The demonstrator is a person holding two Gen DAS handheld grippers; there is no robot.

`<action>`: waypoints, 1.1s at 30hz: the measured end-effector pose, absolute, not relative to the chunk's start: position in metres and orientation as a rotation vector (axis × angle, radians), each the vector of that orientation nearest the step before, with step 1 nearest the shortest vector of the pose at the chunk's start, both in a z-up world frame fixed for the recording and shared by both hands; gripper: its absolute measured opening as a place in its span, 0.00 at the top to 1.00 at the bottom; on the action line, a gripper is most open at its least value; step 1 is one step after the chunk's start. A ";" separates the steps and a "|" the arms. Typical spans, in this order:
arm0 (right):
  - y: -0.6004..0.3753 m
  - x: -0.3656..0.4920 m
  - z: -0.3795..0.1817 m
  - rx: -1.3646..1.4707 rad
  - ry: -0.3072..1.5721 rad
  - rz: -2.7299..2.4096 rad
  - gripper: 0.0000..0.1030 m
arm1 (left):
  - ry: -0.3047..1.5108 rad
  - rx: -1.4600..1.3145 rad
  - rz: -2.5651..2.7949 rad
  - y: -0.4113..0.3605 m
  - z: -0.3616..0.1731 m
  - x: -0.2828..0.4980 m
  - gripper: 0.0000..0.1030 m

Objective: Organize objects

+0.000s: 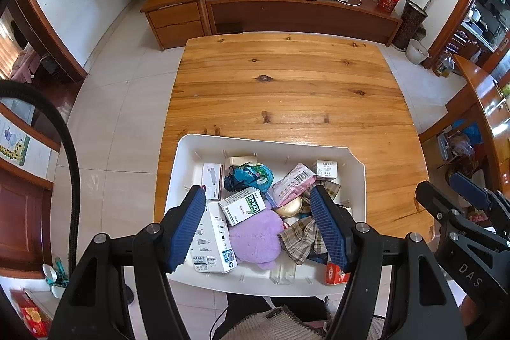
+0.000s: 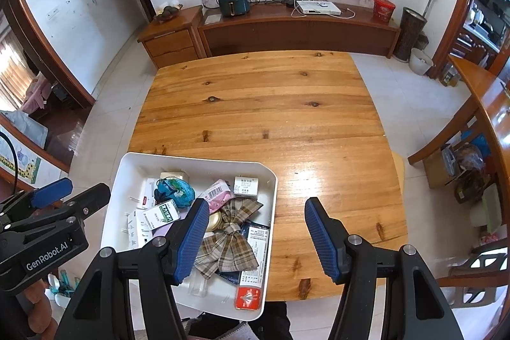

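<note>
1. The left hand-held gripper (image 1: 258, 231) points steeply down over the white plastic bin (image 1: 188, 155) on the near edge of the wooden table (image 1: 287, 78); its 2 blue ribbed fingers (image 1: 188, 228) stand apart and hold nothing.
2. The right hand-held gripper (image 2: 255, 239) also tilts down, half over the bin's right wall and half over bare table; its fingers are apart and empty.
3. The bin holds the mixed objects: a white-green medicine box (image 1: 242, 204), a purple plush cloth (image 1: 258, 239), a plaid fabric bow (image 2: 228, 244), a pink packet with a barcode (image 1: 293, 184) and a white box with an "hp" logo (image 1: 212, 241).
4. The left gripper's body reads "GenRobot.AI" in the right wrist view; the right gripper's body shows "DAS".
</note>
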State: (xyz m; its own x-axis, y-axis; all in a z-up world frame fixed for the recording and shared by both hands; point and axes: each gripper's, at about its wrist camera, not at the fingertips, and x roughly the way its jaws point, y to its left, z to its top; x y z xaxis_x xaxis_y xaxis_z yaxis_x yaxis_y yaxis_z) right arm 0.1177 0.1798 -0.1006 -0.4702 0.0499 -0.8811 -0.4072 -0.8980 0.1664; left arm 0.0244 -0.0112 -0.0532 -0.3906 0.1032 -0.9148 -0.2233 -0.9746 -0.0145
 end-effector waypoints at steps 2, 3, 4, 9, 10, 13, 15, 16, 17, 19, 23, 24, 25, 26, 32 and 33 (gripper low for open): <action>0.179 0.118 -0.100 -1.437 0.521 2.426 0.39 | 0.171 -1.612 2.456 -0.011 -0.055 0.024 0.30; 0.179 0.118 -0.100 -1.436 0.520 2.428 0.39 | 0.173 -1.613 2.453 -0.011 -0.056 0.024 0.30; 0.179 0.118 -0.100 -1.435 0.517 2.430 0.39 | 0.174 -1.616 2.452 -0.011 -0.056 0.023 0.30; 0.176 0.119 -0.100 -1.440 0.515 2.428 0.39 | 0.164 -1.619 2.449 -0.015 -0.056 0.022 0.30; 0.175 0.119 -0.099 -1.441 0.512 2.428 0.39 | 0.167 -1.620 2.448 -0.015 -0.056 0.023 0.30; 0.174 0.120 -0.097 -1.433 0.505 2.429 0.39 | 0.170 -1.627 2.440 -0.016 -0.059 0.023 0.30; 0.174 0.122 -0.097 -1.430 0.506 2.425 0.39 | 0.163 -1.634 2.436 -0.018 -0.060 0.023 0.30; 0.174 0.123 -0.098 -1.430 0.507 2.424 0.39 | 0.161 -1.636 2.435 -0.019 -0.060 0.023 0.30; 0.175 0.123 -0.098 -1.429 0.508 2.422 0.39 | 0.161 -1.639 2.435 -0.019 -0.060 0.022 0.30; 0.175 0.124 -0.097 -1.425 0.507 2.423 0.39 | 0.161 -1.636 2.432 -0.019 -0.060 0.023 0.30; 0.176 0.125 -0.096 -1.421 0.510 2.422 0.39 | 0.172 -1.629 2.428 -0.017 -0.059 0.024 0.30; 0.176 0.126 -0.096 -1.419 0.509 2.423 0.39 | 0.173 -1.630 2.428 -0.017 -0.059 0.024 0.30; 0.176 0.126 -0.096 -1.418 0.509 2.425 0.39 | 0.172 -1.631 2.426 -0.016 -0.059 0.024 0.30; 0.175 0.126 -0.096 -1.419 0.508 2.426 0.39 | 0.173 -1.633 2.425 -0.017 -0.059 0.025 0.30; 0.174 0.126 -0.095 -1.416 0.499 2.436 0.39 | 0.179 -1.632 2.426 -0.016 -0.058 0.027 0.30; 0.174 0.127 -0.095 -1.415 0.499 2.437 0.39 | 0.179 -1.632 2.425 -0.016 -0.058 0.027 0.30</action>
